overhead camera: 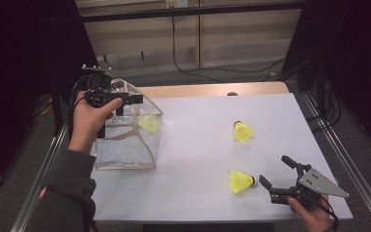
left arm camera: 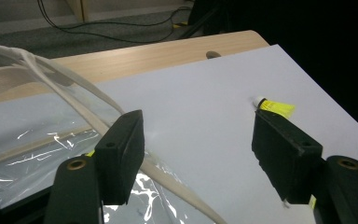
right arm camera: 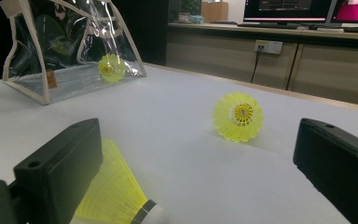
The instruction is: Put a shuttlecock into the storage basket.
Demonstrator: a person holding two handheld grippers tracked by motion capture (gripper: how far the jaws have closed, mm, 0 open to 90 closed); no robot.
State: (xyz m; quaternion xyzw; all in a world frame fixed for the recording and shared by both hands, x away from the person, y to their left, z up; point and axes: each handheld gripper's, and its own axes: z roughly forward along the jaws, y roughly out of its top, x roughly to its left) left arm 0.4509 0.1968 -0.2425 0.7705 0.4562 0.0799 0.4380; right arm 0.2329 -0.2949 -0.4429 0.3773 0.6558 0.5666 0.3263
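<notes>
A clear plastic bag (overhead camera: 125, 145) with beige trim stands at the table's left, and one yellow shuttlecock (overhead camera: 148, 123) lies inside it. My left gripper (overhead camera: 128, 103) hovers above the bag's open top, jaws open and empty (left arm camera: 198, 154); the bag's rim (left arm camera: 51, 79) runs under them. A second shuttlecock (overhead camera: 243, 131) rests right of centre, also seen as the far shuttlecock (left arm camera: 275, 106) (right arm camera: 237, 115). A third shuttlecock (overhead camera: 240, 181) lies near the front edge. My right gripper (overhead camera: 274, 169) sits just right of it, open, with the near shuttlecock (right arm camera: 112, 196) by its left jaw, untouched.
A white sheet (overhead camera: 198, 159) covers the table, with a wooden strip (overhead camera: 212, 90) at the far edge. Metal rails (overhead camera: 348, 159) run along both sides. Cables (overhead camera: 222, 70) trail on the floor beyond. Monitors (right arm camera: 284, 7) stand on a far counter.
</notes>
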